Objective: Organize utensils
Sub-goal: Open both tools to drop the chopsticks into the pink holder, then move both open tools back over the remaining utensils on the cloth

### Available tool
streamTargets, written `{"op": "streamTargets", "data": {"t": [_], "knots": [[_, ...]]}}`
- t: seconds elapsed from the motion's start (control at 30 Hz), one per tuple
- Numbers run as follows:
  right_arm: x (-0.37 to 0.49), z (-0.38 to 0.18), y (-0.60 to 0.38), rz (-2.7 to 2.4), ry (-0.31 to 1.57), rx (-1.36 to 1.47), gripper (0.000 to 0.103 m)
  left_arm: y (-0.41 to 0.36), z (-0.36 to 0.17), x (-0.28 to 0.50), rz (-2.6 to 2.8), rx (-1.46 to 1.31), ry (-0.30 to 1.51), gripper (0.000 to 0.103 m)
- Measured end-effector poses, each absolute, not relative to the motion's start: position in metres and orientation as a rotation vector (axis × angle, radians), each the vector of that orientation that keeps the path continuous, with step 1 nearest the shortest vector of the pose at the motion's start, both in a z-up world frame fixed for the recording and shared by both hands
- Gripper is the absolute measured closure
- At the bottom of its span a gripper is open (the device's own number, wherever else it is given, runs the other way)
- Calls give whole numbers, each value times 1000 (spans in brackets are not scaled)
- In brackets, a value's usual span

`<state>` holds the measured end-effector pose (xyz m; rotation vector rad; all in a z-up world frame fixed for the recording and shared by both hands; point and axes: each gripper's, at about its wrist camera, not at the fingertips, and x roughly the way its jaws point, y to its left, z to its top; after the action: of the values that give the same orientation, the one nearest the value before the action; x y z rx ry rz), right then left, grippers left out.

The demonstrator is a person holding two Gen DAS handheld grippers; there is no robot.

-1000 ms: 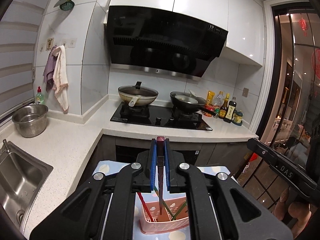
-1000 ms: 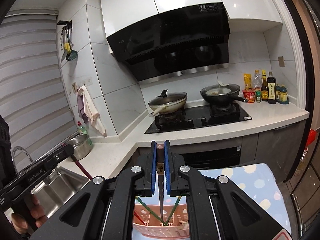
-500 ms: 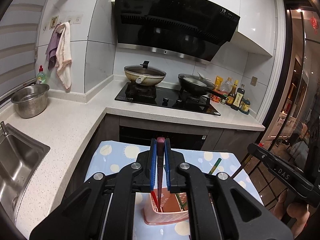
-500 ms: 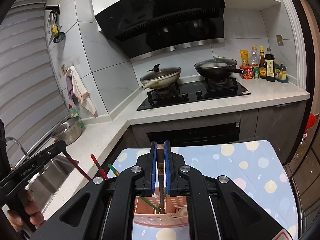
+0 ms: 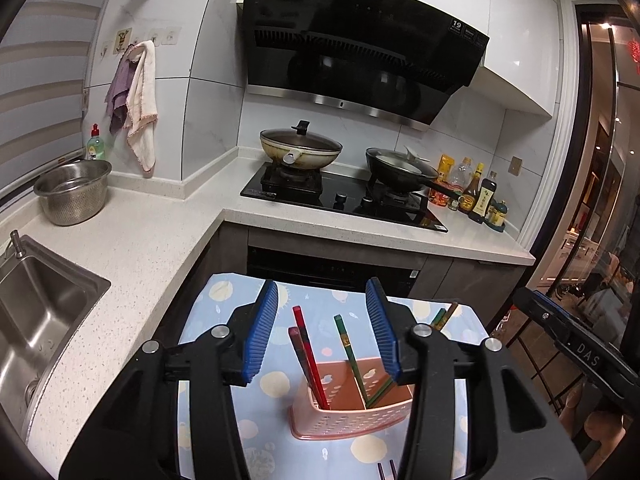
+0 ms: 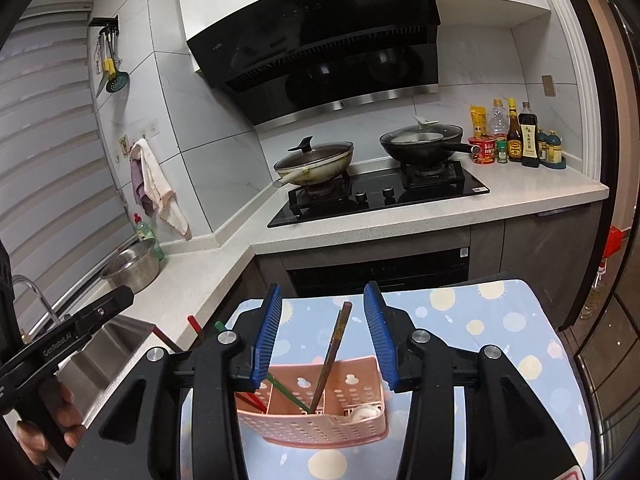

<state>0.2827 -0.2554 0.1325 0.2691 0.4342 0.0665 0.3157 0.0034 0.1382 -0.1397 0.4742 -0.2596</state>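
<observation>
A pink perforated utensil holder (image 5: 352, 412) stands on a blue spotted table cover (image 5: 224, 292); it also shows in the right wrist view (image 6: 312, 420). Red chopsticks (image 5: 306, 354) lean in its left compartment, green chopsticks (image 5: 350, 354) in the middle. A brown chopstick (image 6: 332, 354) stands in the middle compartment, and a white spoon (image 6: 362, 412) lies at the right end. My left gripper (image 5: 322, 328) is open and empty above the holder. My right gripper (image 6: 322, 336) is open and empty above it too.
A sink (image 5: 36, 312) and steel bowl (image 5: 74, 192) are on the left counter. A stove holds a lidded wok (image 5: 300, 148) and a pan (image 5: 400, 170). Sauce bottles (image 5: 480, 196) stand at the right. More chopstick tips (image 5: 386, 470) show at the table's near edge.
Both grippers were shut on chopsticks above the holder; both have opened and the chopsticks now stand in the holder. Both views have tilted down toward the table.
</observation>
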Motion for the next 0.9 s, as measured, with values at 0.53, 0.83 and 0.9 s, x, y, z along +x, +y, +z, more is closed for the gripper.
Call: {"op": "streamTargets", "data": {"t": [0.53, 0.83, 0.9], "knots": [[214, 83, -245, 72, 569, 246, 60, 6, 90, 264, -272, -138, 591, 59], [159, 19, -234, 33, 718, 190, 60, 4, 31, 218, -279, -138, 726, 60], [147, 6, -232, 31, 752, 195, 60, 3, 15, 207, -281, -134, 767, 60]]}}
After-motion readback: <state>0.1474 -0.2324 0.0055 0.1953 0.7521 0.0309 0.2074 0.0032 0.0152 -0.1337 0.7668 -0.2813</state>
